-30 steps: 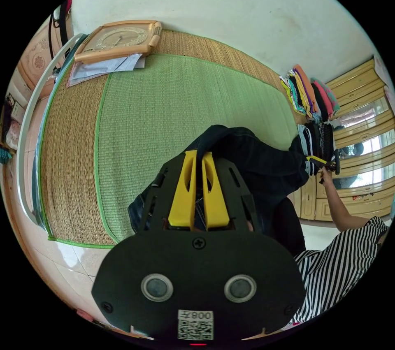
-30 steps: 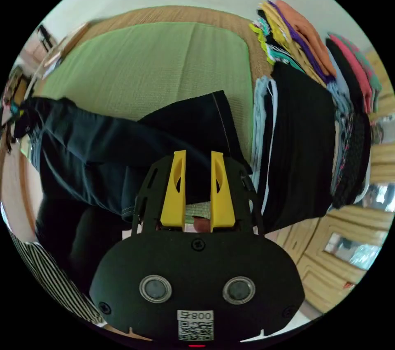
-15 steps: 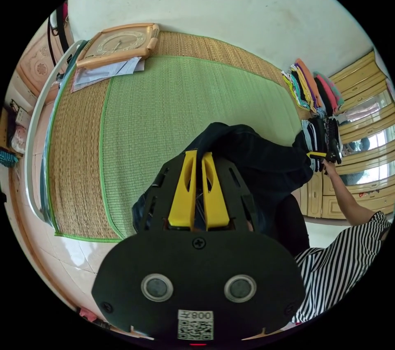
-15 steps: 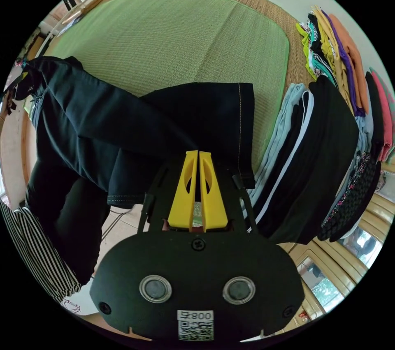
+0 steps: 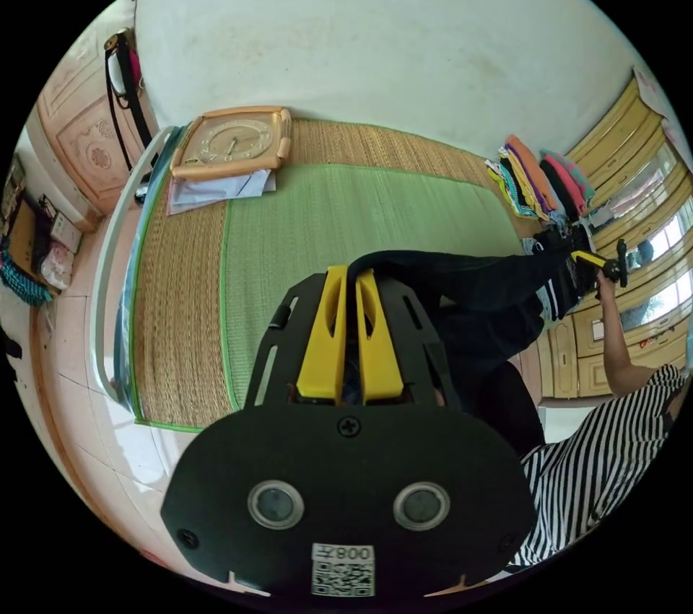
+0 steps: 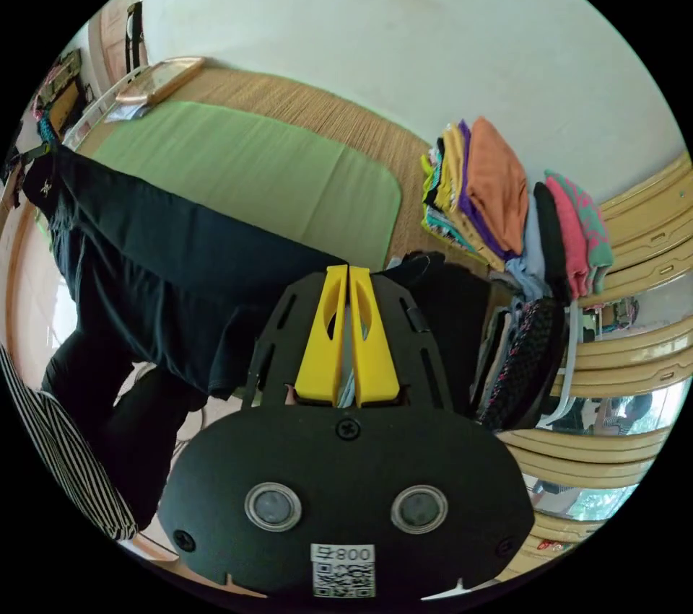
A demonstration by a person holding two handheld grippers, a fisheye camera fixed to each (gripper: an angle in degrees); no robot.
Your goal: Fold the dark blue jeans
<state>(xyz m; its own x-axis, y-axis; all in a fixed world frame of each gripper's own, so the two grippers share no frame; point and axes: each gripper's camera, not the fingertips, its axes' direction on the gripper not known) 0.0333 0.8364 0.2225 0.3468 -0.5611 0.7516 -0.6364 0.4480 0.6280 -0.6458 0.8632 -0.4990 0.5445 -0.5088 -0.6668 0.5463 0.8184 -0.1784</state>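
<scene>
The dark blue jeans [image 5: 462, 282] hang stretched in the air above the green mat [image 5: 325, 224], held at both ends. My left gripper [image 5: 350, 273] is shut on one end of the jeans, the cloth rising out between its yellow jaws. In the left gripper view the right gripper [image 5: 593, 259] holds the far end, in front of the clothes stacks. In the right gripper view my right gripper [image 6: 349, 271] is shut on an end of the jeans [image 6: 166, 253], which run away to the left and sag below.
A straw mat [image 5: 173, 296] covers the bed under the green one. A framed clock [image 5: 231, 141] lies on papers at its far corner. Stacks of folded clothes [image 6: 491, 195] stand beside the right gripper, wooden cupboards [image 6: 650, 354] behind. A person's striped sleeve [image 5: 599, 448] shows.
The right gripper, open a second ago, has shut on the jeans' end. Both grippers have risen and pulled apart, so the jeans have left the mat and hang taut.
</scene>
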